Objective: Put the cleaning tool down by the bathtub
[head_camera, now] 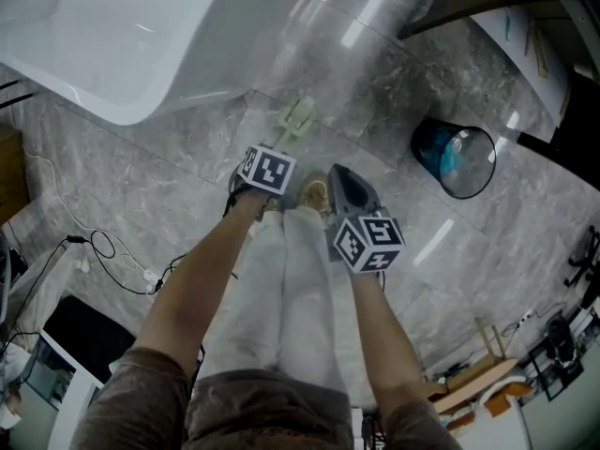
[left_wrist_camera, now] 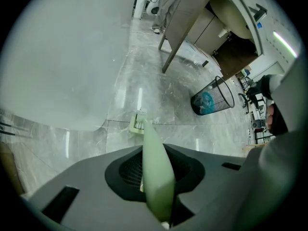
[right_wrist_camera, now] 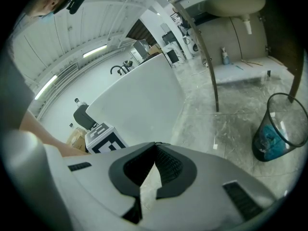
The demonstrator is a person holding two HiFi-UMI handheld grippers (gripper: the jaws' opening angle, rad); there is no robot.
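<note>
A pale green cleaning brush [head_camera: 295,120] points at the marble floor just off the white bathtub's [head_camera: 122,36] rounded end. Its bristled head [left_wrist_camera: 138,124] hangs close over the tiles, and its long handle [left_wrist_camera: 156,177] runs back between the jaws of my left gripper [left_wrist_camera: 144,148]. In the head view, the left gripper [head_camera: 277,148] is shut on that handle. My right gripper [head_camera: 336,169] hangs beside it over the person's shoes. In its own view the right gripper's [right_wrist_camera: 155,146] tips meet with nothing between them. The tub [right_wrist_camera: 139,100] rises ahead on its left.
A black wire bin [head_camera: 454,157] with a blue liner stands on the floor to the right. Cables [head_camera: 103,251] trail along the floor at left, near a white unit [head_camera: 66,364]. A basin stand's slanted leg [left_wrist_camera: 175,37] is beyond the tub.
</note>
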